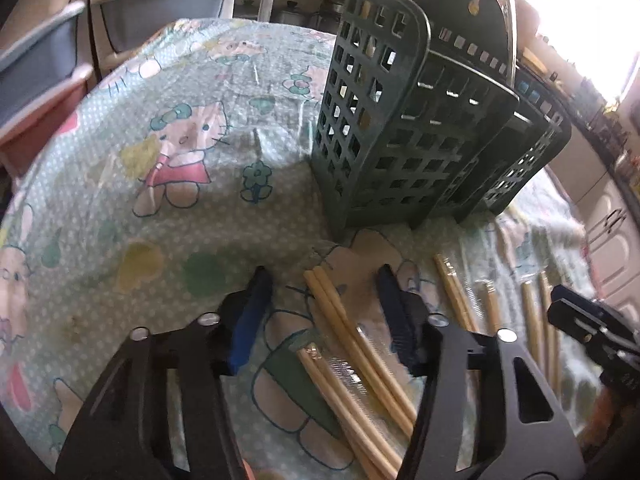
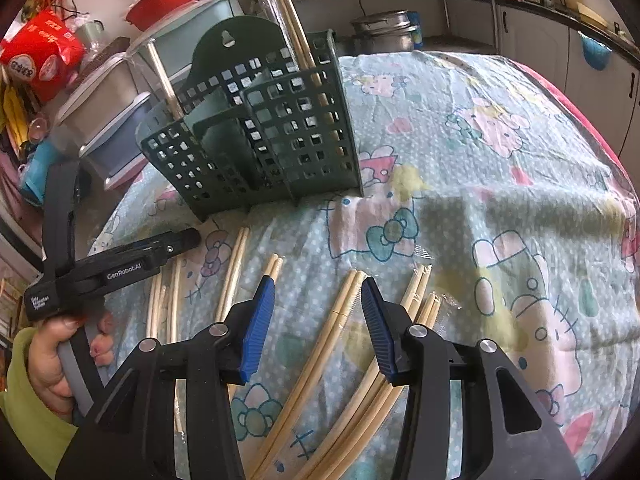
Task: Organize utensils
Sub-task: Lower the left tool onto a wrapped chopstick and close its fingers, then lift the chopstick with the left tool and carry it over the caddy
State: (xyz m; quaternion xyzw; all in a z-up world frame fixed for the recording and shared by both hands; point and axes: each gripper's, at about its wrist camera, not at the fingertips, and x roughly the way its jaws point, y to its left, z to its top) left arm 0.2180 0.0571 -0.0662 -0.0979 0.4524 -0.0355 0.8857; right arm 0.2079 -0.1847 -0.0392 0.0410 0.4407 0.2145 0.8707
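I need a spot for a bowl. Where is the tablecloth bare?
Bare: the tablecloth left of the green holder, and its right side. Crowded: in front of the holder, where chopsticks lie in rows.

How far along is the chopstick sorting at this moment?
Done: a few chopsticks already stand in the green holder.
In hand: nothing yet; the left gripper straddles a pair on the tablecloth, and the right gripper sits open over another pair.
Left: most pairs still lie loose.
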